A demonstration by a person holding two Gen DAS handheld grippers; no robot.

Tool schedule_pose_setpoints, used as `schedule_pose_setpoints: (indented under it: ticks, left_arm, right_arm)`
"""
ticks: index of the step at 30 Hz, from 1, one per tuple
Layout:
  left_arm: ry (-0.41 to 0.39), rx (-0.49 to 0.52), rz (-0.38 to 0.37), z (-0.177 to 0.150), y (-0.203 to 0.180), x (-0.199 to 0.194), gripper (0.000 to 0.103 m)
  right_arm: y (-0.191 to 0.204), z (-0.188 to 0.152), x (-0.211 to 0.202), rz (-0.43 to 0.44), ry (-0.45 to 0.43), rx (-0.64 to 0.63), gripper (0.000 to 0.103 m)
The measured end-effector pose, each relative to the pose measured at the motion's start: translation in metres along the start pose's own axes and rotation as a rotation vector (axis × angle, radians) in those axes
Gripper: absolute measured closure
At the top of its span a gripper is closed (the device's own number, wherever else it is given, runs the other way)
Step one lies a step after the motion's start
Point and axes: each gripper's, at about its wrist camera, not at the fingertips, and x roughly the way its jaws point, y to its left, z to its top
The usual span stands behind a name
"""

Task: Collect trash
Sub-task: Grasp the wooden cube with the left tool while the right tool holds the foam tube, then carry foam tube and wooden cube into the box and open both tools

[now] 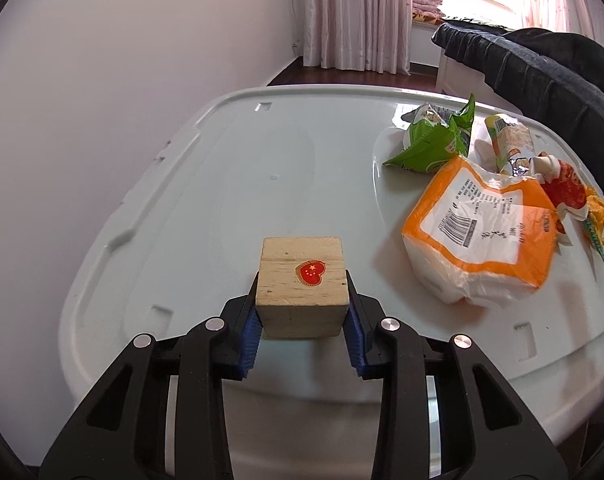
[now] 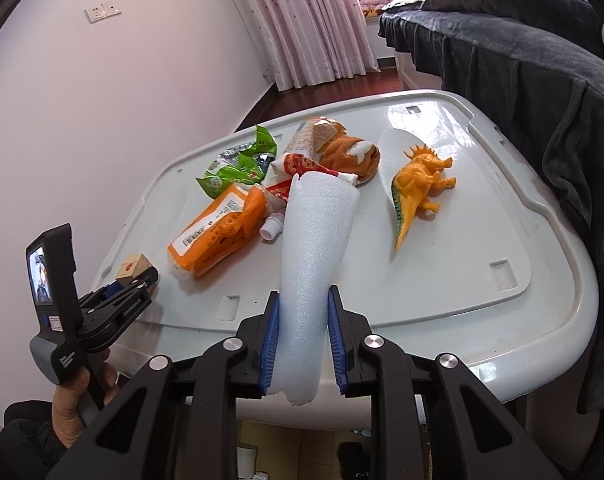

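Two claws were at work over the white bench (image 1: 230,184), each clamped on something. The left claw (image 1: 302,308) pinched a wooden block (image 1: 302,284) between its blue pads, a red heart sticker on the block's top face, held at the near edge of the bench. From the right wrist view that same left claw (image 2: 136,276) showed at the bench's left corner, the block (image 2: 133,266) in its grip. The right claw (image 2: 302,320) squeezed the lower part of a white foam sleeve (image 2: 314,248), which rose forward over the bench toward the heap of litter. That heap lay toward the far side: an orange pack (image 2: 218,228) of tissues with a barcode label, a crumpled green wrapper (image 2: 238,164) behind it, a red and white wrapper (image 2: 302,168) just past the sleeve's tip, a rolled tube-shaped packet (image 2: 314,136), and a small white cap (image 2: 272,228) beside the orange pack. An orange toy dinosaur (image 2: 418,188) stood apart to the right of the heap, near a brown lump (image 2: 352,154) with white on it. A dark cloth (image 2: 522,64) draped over furniture to the right of the bench, and pink curtains (image 2: 302,16) hung at the back.
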Motion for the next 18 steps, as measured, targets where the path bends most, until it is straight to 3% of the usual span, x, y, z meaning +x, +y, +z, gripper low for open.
schedule_pose_setpoints:
  ticks: [10, 18]
  left_arm:
    - [-0.014, 0.032, -0.057, -0.022, -0.004, -0.069, 0.069]
    - [0.002, 0.085, -0.125, -0.056, -0.015, -0.116, 0.069]
  right_arm:
    - [0.007, -0.011, -0.021, 0.046, -0.021, -0.031, 0.08]
    - [0.007, -0.051, -0.041, 0.074, 0.01, -0.008, 0.079]
